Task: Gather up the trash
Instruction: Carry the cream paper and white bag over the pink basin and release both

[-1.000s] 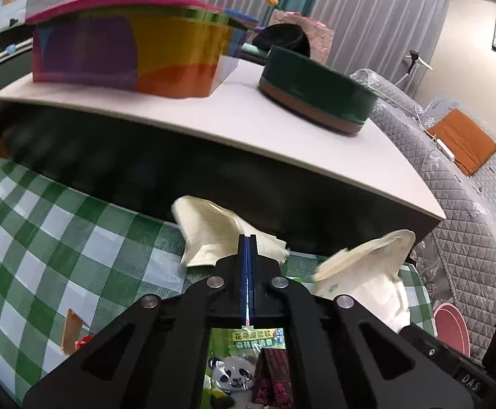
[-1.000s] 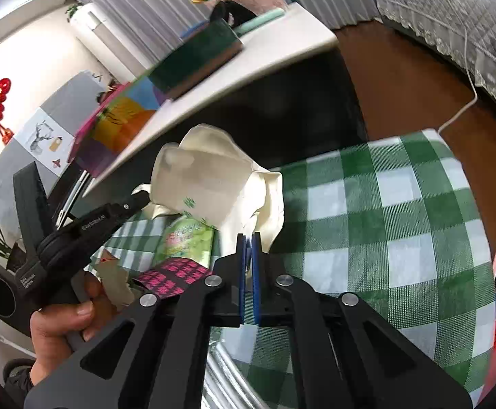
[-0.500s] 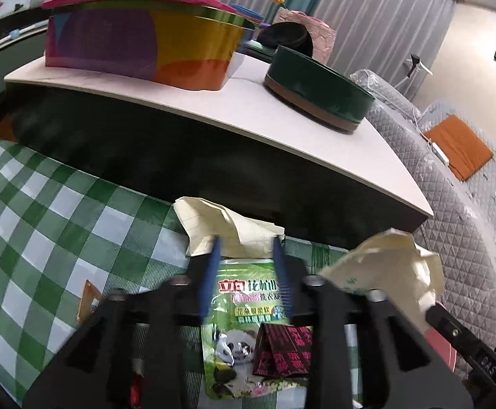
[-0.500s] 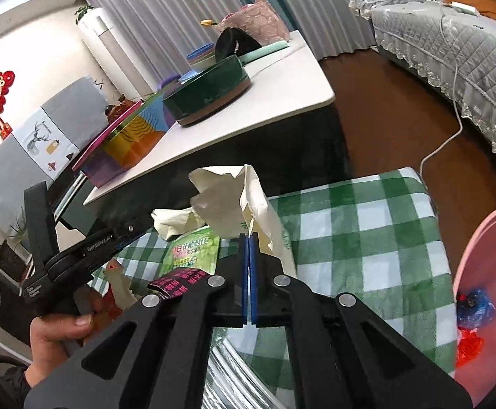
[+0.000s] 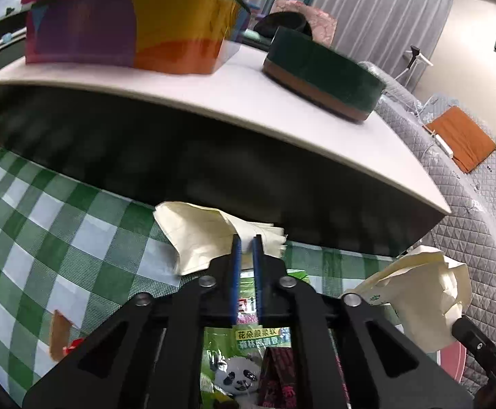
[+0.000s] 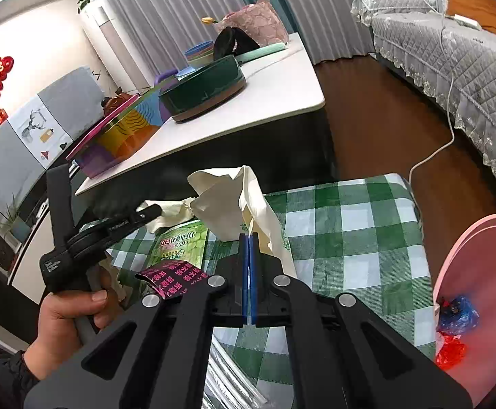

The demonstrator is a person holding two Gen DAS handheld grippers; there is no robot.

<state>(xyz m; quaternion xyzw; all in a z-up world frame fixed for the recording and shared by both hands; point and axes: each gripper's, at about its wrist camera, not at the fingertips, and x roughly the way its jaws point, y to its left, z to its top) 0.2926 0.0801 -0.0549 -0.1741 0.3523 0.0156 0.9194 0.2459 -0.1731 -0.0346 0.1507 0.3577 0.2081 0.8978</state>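
Observation:
On the green checked cloth (image 5: 43, 238) lies a crumpled cream tissue (image 5: 200, 235). My left gripper (image 5: 246, 240) is closing on its near edge; a narrow slit remains between the pads, and the tissue shows in it. Under its fingers lie a green panda packet (image 5: 244, 361) and a pink-and-black wrapper (image 6: 176, 277). My right gripper (image 6: 249, 238) is shut on a cream paper bag (image 6: 227, 204), which hangs lifted above the cloth (image 6: 350, 231). That bag (image 5: 418, 293) also shows at the right of the left wrist view. A hand (image 6: 67, 310) holds the left gripper (image 6: 152, 209).
A pink bin (image 6: 479, 228) with blue and red scraps inside stands at the cloth's right edge. Behind the cloth rises a white-topped table (image 5: 213, 102) carrying a multicoloured box (image 5: 128, 34) and a green round tin (image 5: 322, 71). An orange-brown scrap (image 5: 58, 334) lies left. A grey sofa (image 6: 469, 68) stands beyond.
The left jaws opened over the green packet, then narrowed again at the tissue's edge. The right gripper rose with the cream bag, and the pink bin came further into its view.

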